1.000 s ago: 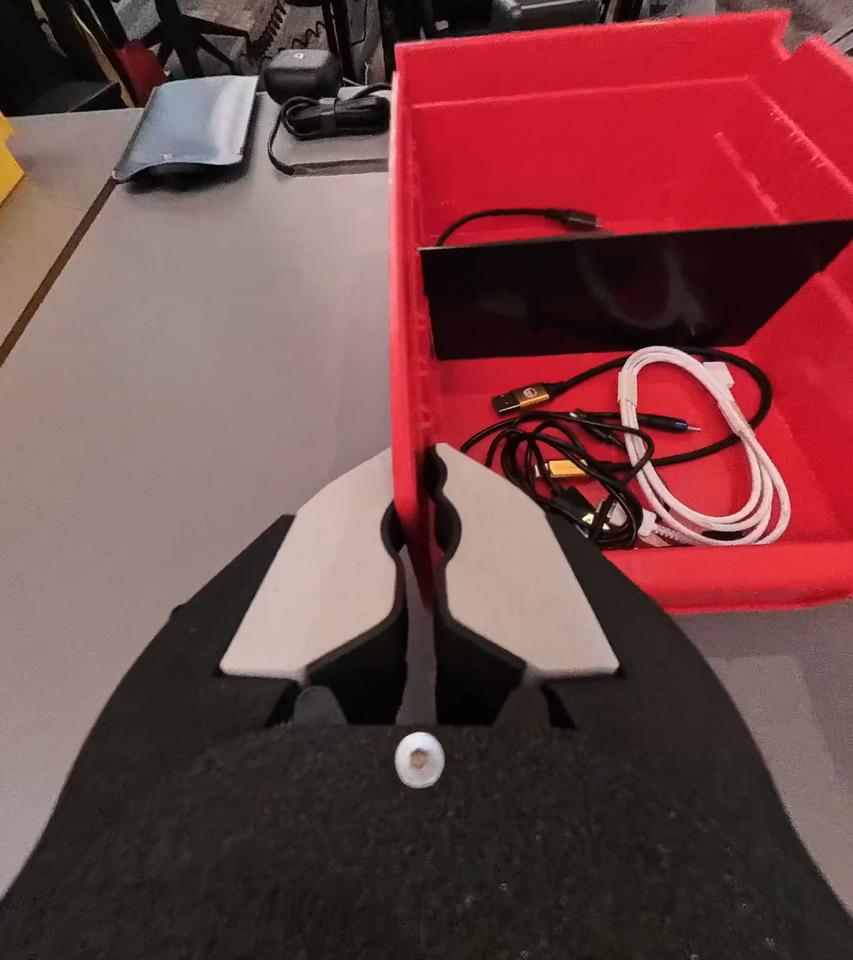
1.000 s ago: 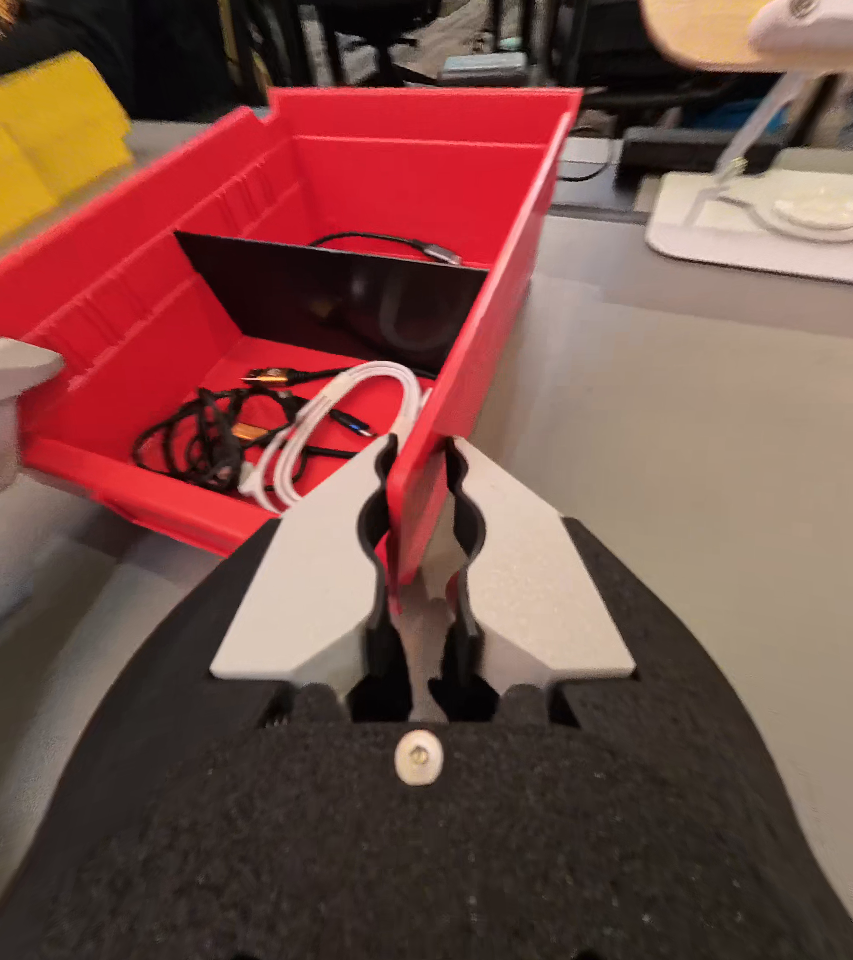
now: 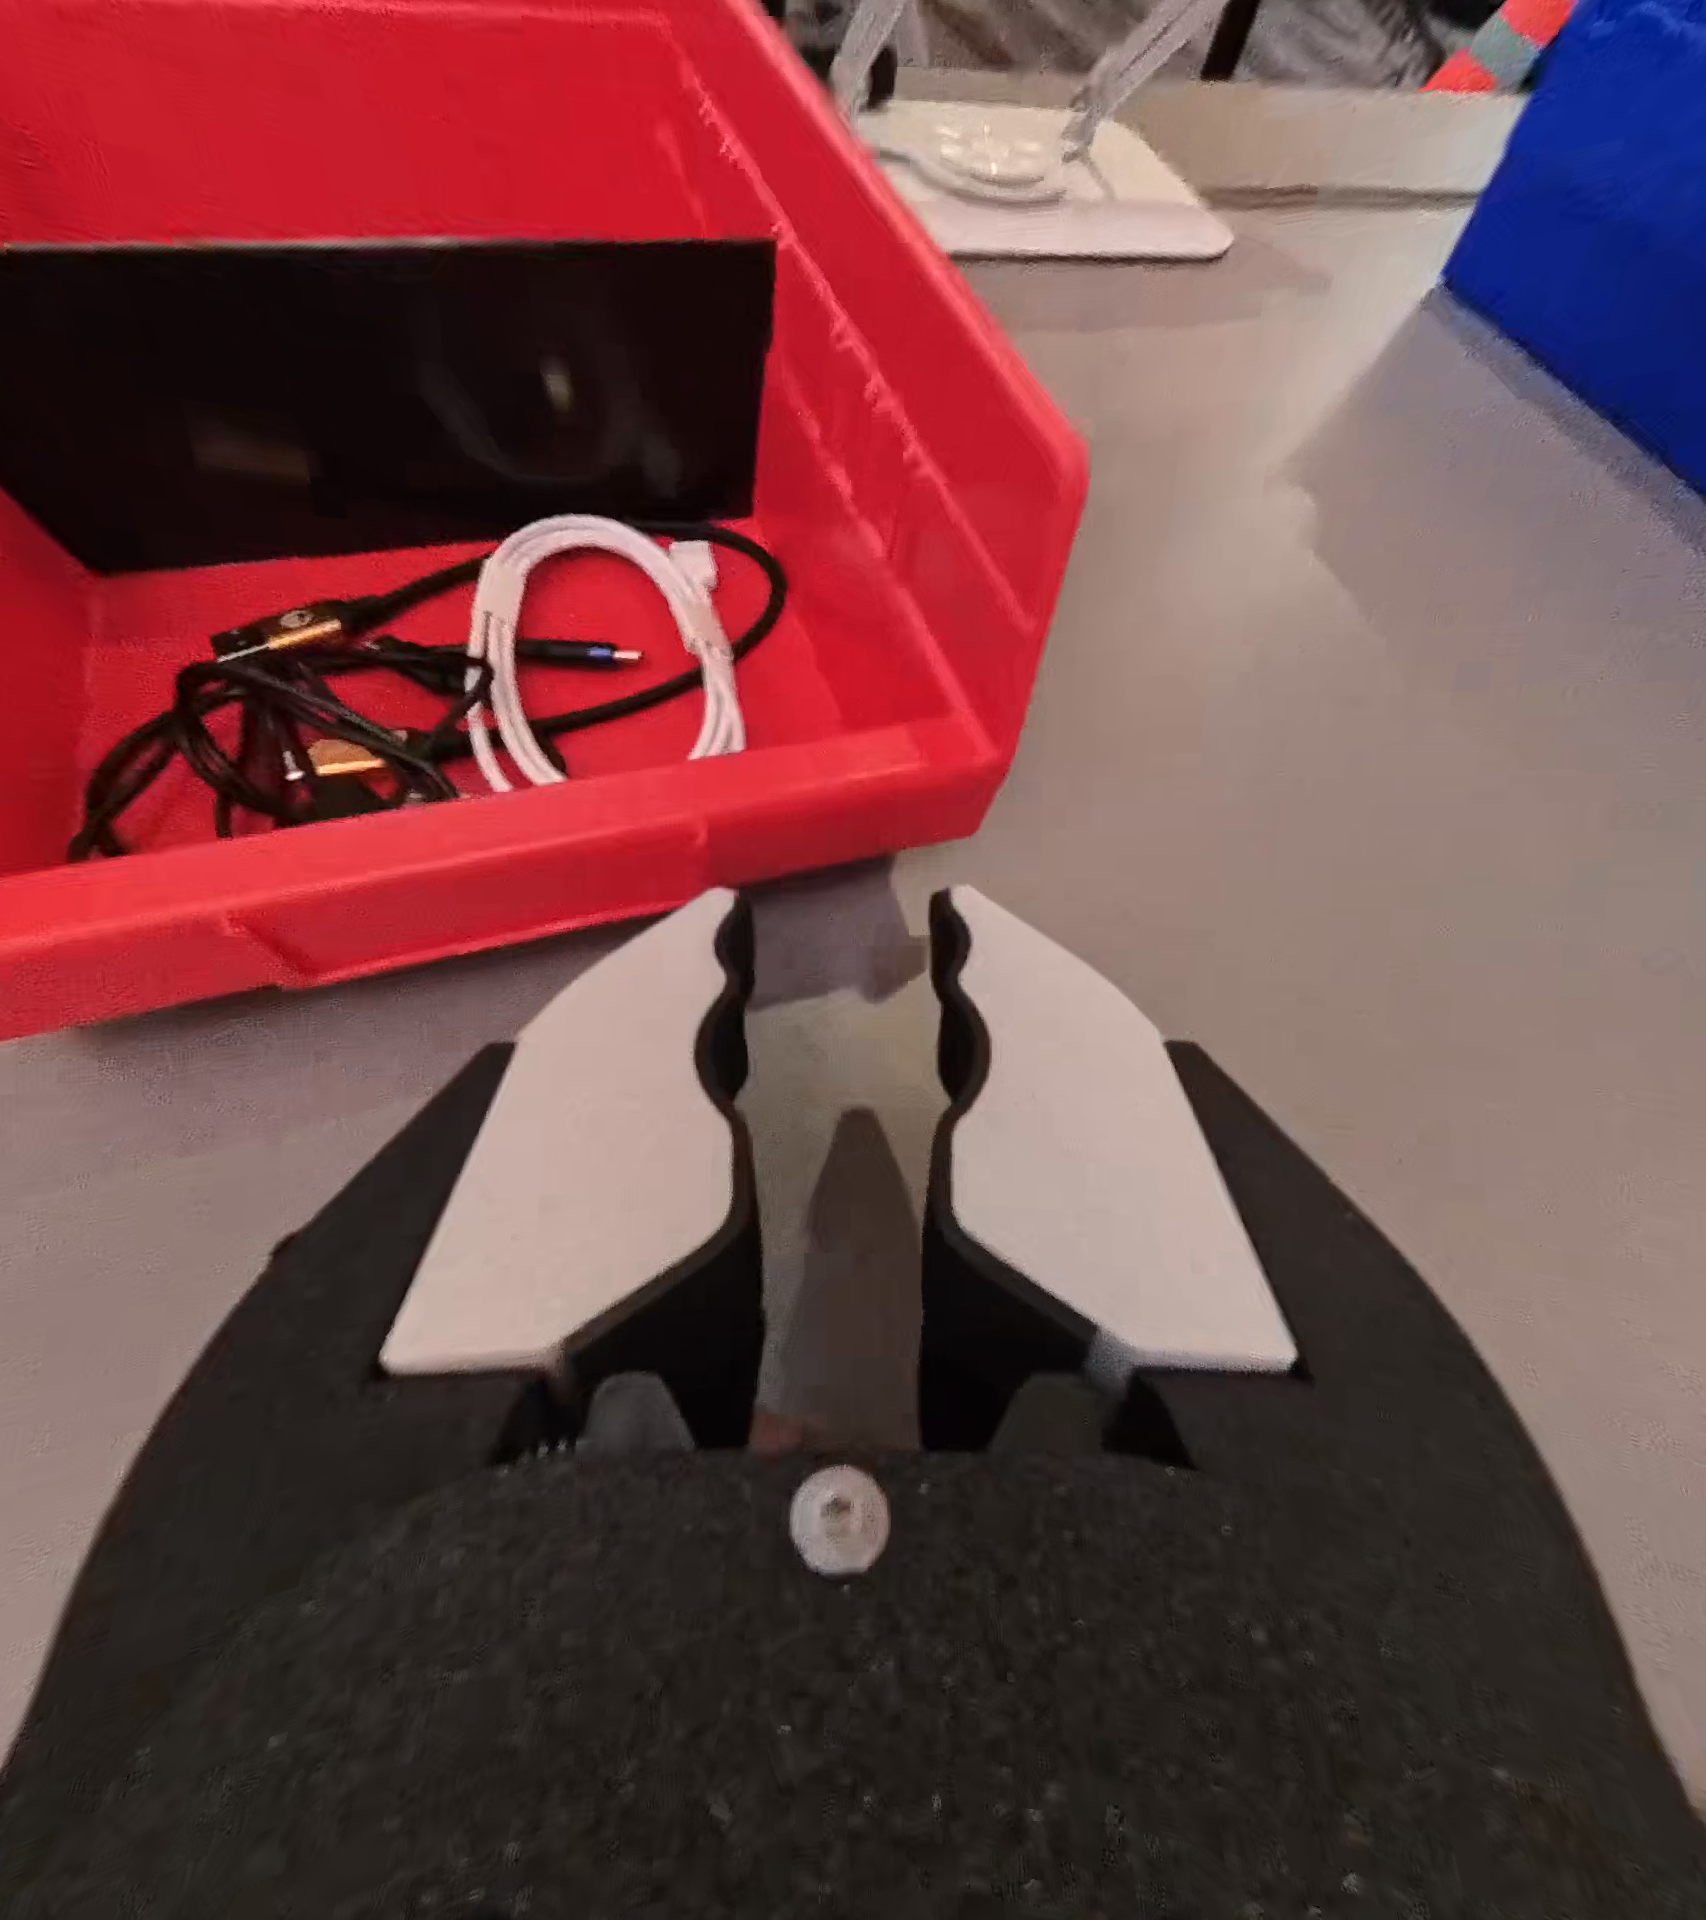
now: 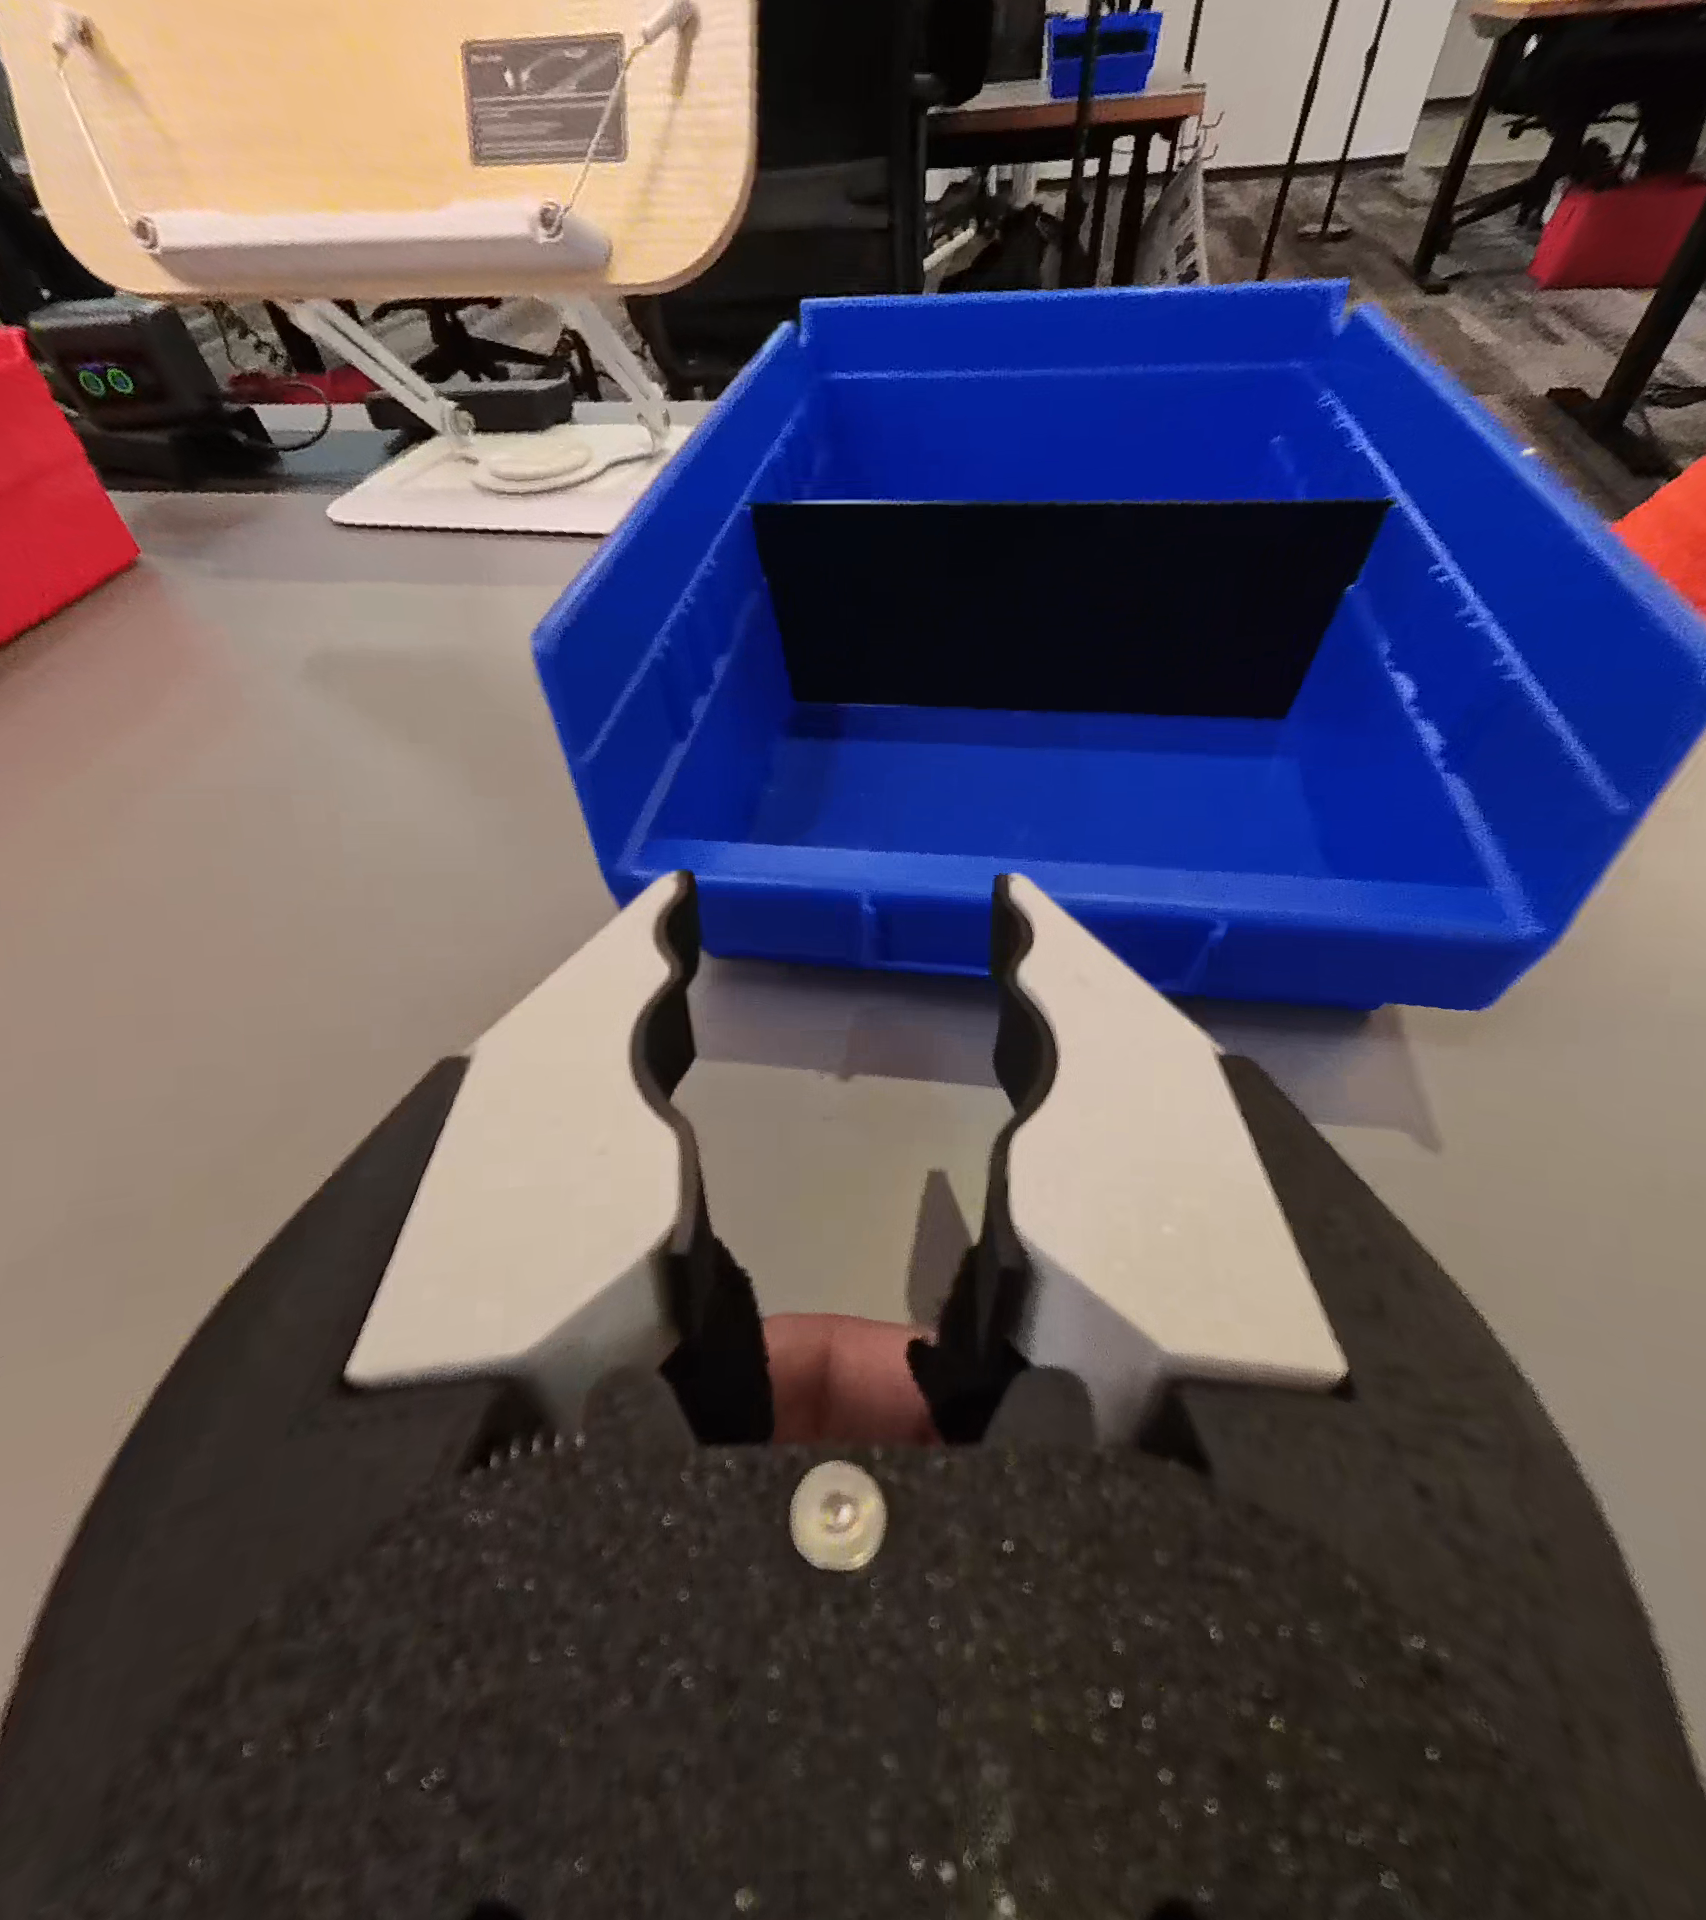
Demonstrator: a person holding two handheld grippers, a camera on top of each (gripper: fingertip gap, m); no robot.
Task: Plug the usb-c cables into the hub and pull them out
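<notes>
Fingers on my left gripper (image 3: 838, 935) and right gripper (image 4: 841, 935) stand parted, holding nothing. Cables (image 3: 433, 696) lie in the red bin (image 3: 475, 883), ahead-left of my left fingers, the nearer; right faces a bare blue bin (image 4: 1088, 894). No hub seen.

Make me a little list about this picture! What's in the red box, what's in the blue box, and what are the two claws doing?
red bin: white cable coil and tangled black cables, in front of a black divider
blue bin: front section empty, its black divider upright
left gripper: open, holds nothing, near the red bin's front corner
right gripper: open, holds nothing, faces the blue bin
hub: not seen
</notes>
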